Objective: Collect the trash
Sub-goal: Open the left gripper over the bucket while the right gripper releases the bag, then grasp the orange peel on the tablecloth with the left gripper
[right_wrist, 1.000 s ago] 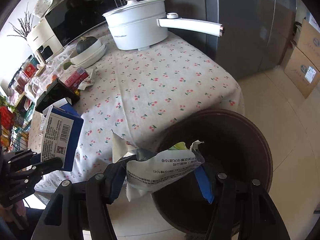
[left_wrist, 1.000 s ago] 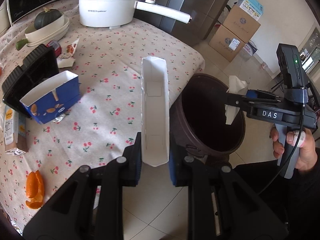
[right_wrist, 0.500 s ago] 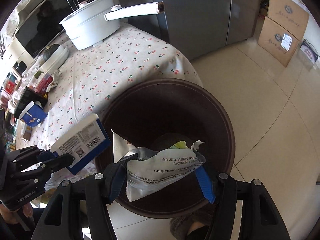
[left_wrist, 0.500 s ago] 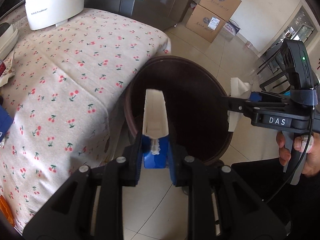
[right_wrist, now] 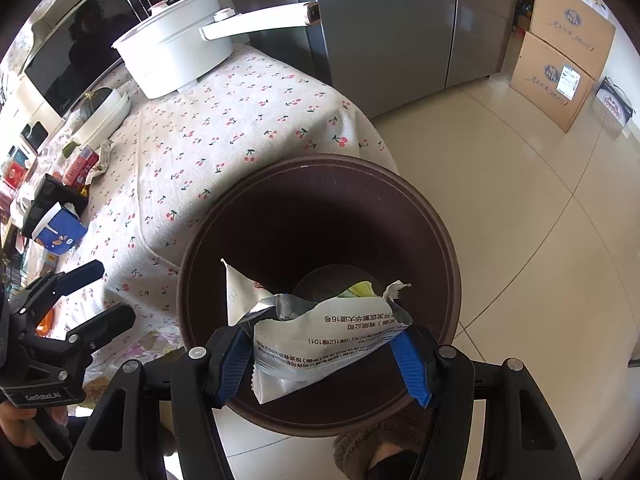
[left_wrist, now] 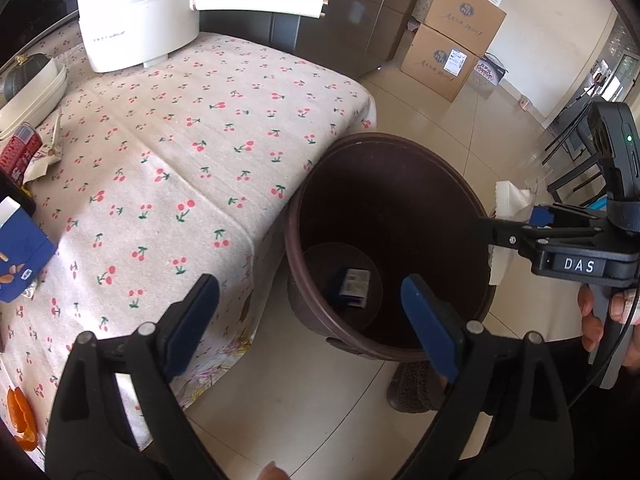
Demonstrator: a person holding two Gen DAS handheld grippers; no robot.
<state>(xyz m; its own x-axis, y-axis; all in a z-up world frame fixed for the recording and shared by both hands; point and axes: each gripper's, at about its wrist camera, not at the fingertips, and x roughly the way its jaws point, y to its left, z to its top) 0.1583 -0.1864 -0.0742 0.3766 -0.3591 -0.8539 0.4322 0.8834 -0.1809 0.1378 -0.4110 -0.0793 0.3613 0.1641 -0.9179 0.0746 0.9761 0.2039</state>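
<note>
A dark brown trash bin (left_wrist: 472,196) (right_wrist: 448,240) stands on the floor by the table's corner. My left gripper (left_wrist: 310,312) is open and empty above the bin's near rim. A blue and white carton (left_wrist: 352,286) lies at the bin's bottom. My right gripper (right_wrist: 324,354) is shut on a crumpled white snack wrapper (right_wrist: 324,340) and holds it over the bin's near side. It shows from the side in the left wrist view (left_wrist: 520,220). The left gripper shows in the right wrist view (right_wrist: 96,292).
The table with a cherry-print cloth (left_wrist: 192,128) holds a white pot (left_wrist: 136,12), a blue carton (left_wrist: 20,248), a red packet (left_wrist: 16,152), orange peel (left_wrist: 22,420) and a bowl with a squash (left_wrist: 28,84). Cardboard boxes (left_wrist: 448,48) stand by the far wall.
My left gripper swung from the table to over the bin, opened and dropped the blue and white carton in. The right gripper came over the bin, still holding the wrapper.
</note>
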